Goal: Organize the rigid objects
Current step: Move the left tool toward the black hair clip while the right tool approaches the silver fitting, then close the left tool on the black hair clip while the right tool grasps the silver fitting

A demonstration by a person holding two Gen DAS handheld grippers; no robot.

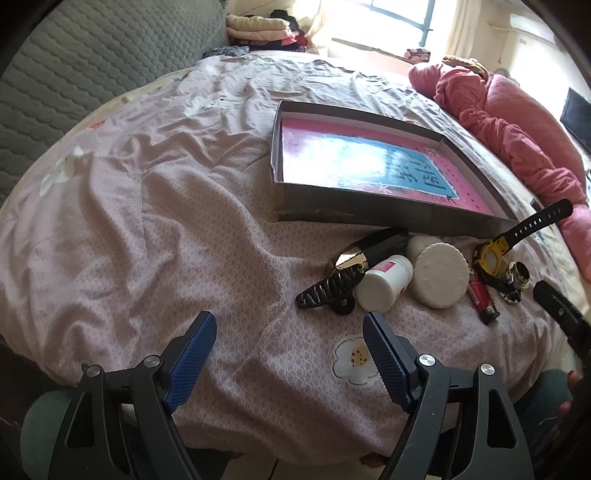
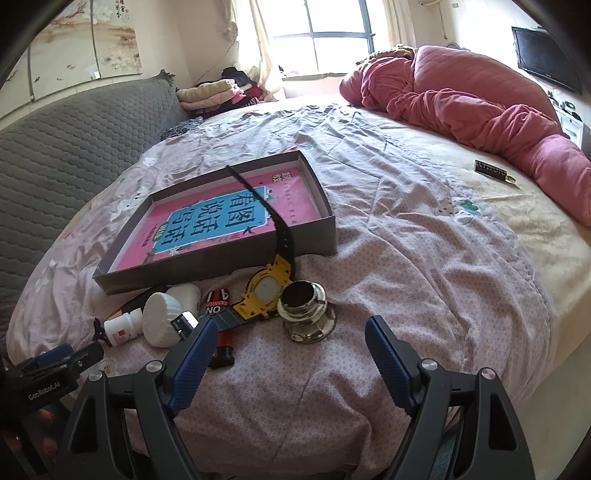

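Broadly, a bed (image 2: 424, 229) under a pale pink patterned sheet filled both views, with a grey quilted headboard (image 2: 74, 147) behind it, a bright window (image 2: 332, 33) beyond, and a rumpled pink quilt (image 2: 461, 99) along the far edge. A shallow grey box (image 2: 221, 264) lay on the sheet, and inside it sat a pink book (image 2: 207, 225) whose blue panel carried large Chinese characters.

Just in front of the box lay the clutter. A yellow watch (image 2: 264, 291) leaned its black strap up over the box's near wall. Beside the watch stood a glass jar (image 2: 306, 314), touching its case. A white ribbed-lid jar (image 1: 439, 275) and a white pill bottle (image 1: 384, 282) with a pink label lay side by side nearer the box's left end, with a black and gold clipper (image 1: 365, 253) and a black hair claw (image 1: 330, 290) beyond them. A red lighter (image 2: 218, 302) showed the letters "ON".

"GenRobot.AI" was printed on the left gripper (image 1: 290, 363). It was spread wide with nothing between the fingers, hovering before the box. The right gripper (image 2: 290, 363) gaped equally wide and empty, near the glass jar.
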